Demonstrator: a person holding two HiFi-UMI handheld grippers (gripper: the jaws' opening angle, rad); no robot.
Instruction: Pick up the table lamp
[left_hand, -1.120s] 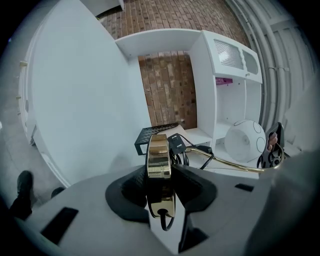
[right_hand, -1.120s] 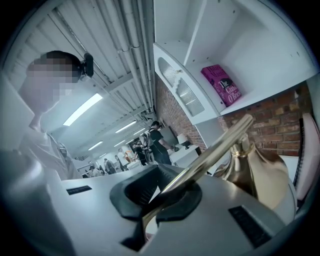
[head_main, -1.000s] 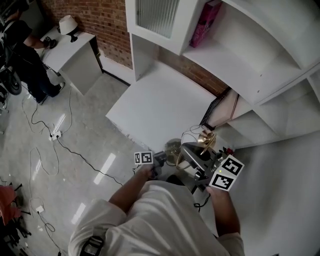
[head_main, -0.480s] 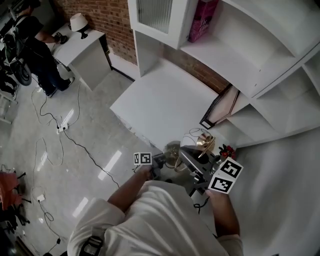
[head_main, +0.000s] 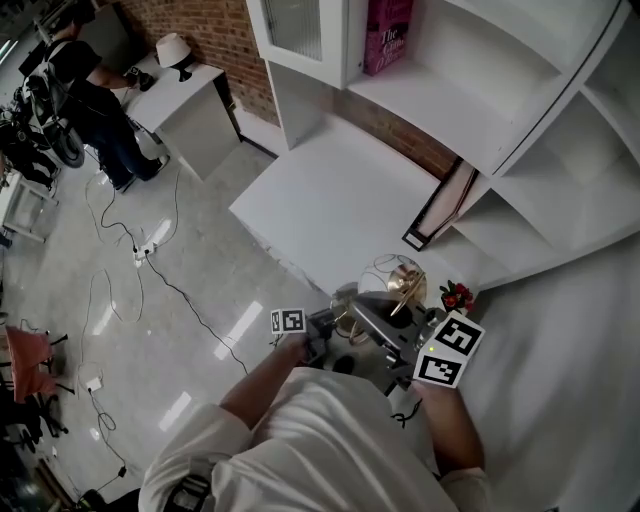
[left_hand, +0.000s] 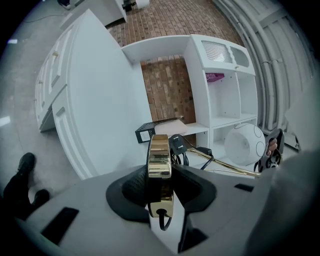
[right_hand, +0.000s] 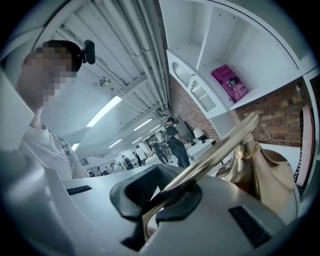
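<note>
White shelving (head_main: 520, 120) rises behind a bare surface (head_main: 330, 200). Left gripper (left_hand: 161, 186) jaws clamp the raised table lamp (head_main: 396, 282) by its brass base (left_hand: 160, 150); right gripper (right_hand: 167, 197) jaws pinch its thin stem (right_hand: 220, 145). Likely rigid, slippery, base-heavy.

Pink bk (right_hand: 230, 83): "The Giant O'Brien"

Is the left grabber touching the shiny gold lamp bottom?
Touching. The left gripper view shows the left gripper with its fingers pressed against both sides of the lamp's gold base, with no gap.
</note>
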